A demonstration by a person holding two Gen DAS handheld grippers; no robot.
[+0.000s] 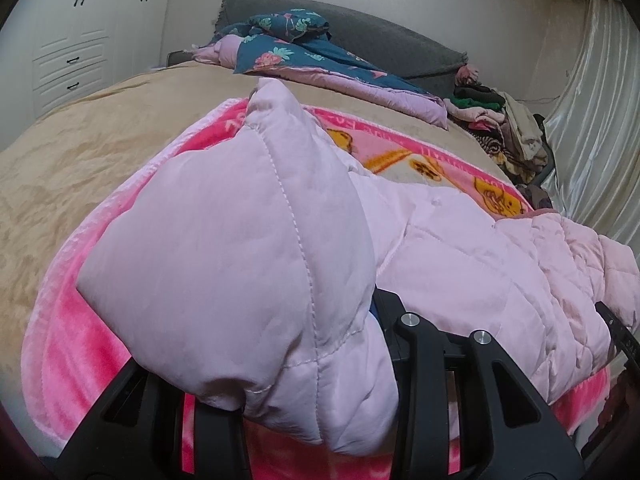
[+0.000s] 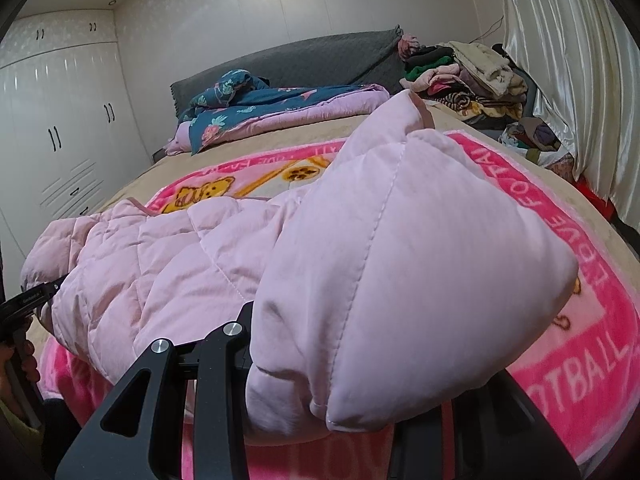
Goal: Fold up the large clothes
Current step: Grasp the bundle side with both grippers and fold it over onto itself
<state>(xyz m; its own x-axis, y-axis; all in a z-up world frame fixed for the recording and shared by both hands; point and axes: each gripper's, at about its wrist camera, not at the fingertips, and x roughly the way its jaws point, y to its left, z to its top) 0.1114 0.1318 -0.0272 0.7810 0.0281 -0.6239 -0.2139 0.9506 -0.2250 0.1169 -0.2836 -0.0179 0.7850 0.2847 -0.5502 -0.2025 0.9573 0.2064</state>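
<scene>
My left tongs pinch a puffy corner of the pink jacket; quilted cloth bulges up over the fingers, so I judge the grip holds a thick bunch. My right tongs pinch the matching corner on the other side, also buried in padding. Both corners are lifted at the near edge, likely so I can carry that edge over toward the far side as one fold. The rest of the jacket lies across the pink blanket on the bed. Far off: a floral quilt, a heap of clothes at far right, wardrobe left.
</scene>
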